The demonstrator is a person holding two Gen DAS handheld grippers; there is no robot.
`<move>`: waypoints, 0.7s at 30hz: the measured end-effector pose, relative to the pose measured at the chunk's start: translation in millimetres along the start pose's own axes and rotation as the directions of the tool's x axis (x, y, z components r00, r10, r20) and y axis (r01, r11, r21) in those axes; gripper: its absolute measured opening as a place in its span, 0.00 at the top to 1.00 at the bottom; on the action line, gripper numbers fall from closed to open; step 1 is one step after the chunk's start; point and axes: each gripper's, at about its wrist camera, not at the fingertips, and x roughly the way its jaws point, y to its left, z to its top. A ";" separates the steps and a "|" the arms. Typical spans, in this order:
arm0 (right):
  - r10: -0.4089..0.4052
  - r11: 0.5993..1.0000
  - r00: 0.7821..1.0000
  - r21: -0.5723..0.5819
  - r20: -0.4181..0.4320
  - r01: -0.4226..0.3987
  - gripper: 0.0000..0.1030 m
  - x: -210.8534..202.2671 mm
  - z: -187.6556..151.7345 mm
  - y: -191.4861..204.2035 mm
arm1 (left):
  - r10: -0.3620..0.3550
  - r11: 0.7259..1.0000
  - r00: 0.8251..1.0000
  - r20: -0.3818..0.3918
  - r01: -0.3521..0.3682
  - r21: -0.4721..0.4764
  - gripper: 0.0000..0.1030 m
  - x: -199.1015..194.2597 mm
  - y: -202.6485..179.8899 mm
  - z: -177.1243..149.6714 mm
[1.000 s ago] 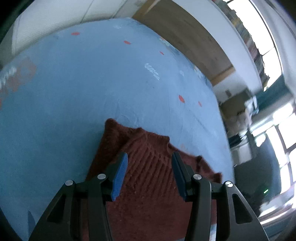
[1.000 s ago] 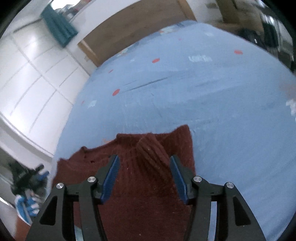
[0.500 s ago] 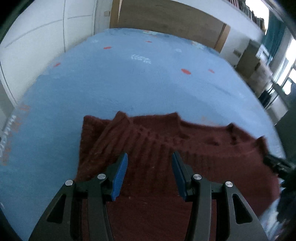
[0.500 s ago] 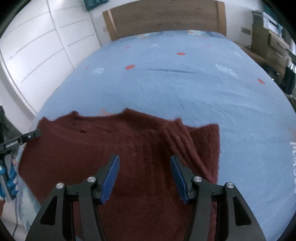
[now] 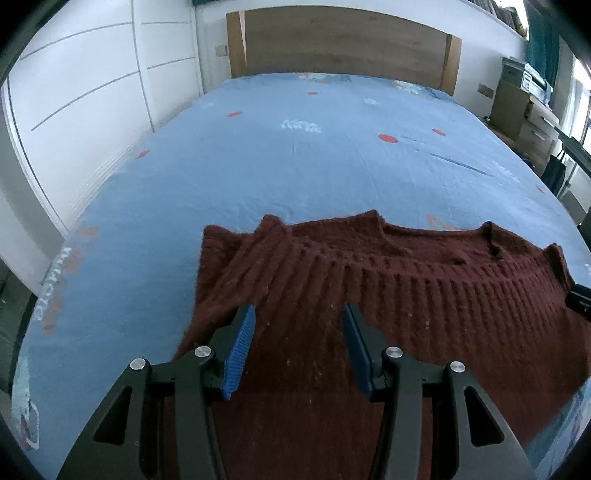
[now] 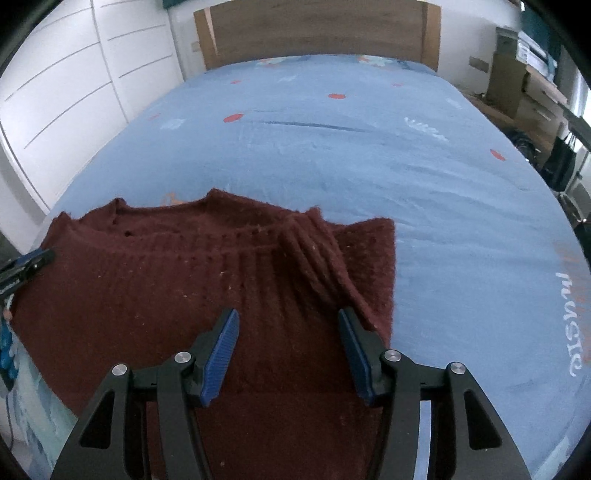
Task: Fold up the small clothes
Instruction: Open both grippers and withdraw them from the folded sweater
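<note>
In the left wrist view, the left gripper hung with its jaws spread and nothing between them, above the maroon knit sweater, which lay flat on the blue bedsheet ahead.

In the right wrist view, the right gripper was likewise spread and unloaded over the sweater; a folded sleeve ran ahead toward its right finger.

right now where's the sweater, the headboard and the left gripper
sweater (image 5: 424, 295), left wrist view, ribbed knit body
headboard (image 6: 314, 33), right wrist view, middle of the wooden panel
left gripper (image 5: 297, 343), left wrist view, midway between the blue fingertips
</note>
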 end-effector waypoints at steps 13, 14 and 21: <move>0.007 0.997 1.000 -0.073 -0.002 -0.007 0.43 -20.5 -31.5 29.1 | -0.008 1.000 1.000 0.009 0.008 0.016 0.53 -13.7 -8.8 -21.2; 0.001 0.997 1.000 -0.075 -0.011 -0.002 0.43 -17.6 -35.1 29.1 | -0.008 1.000 1.000 0.004 0.008 0.014 0.53 -12.9 -8.7 -23.1; -0.009 0.998 1.000 -0.066 -0.019 0.008 0.40 -11.0 -45.5 24.8 | -0.004 1.000 1.000 -0.012 0.004 0.009 0.50 -7.3 -8.9 -32.1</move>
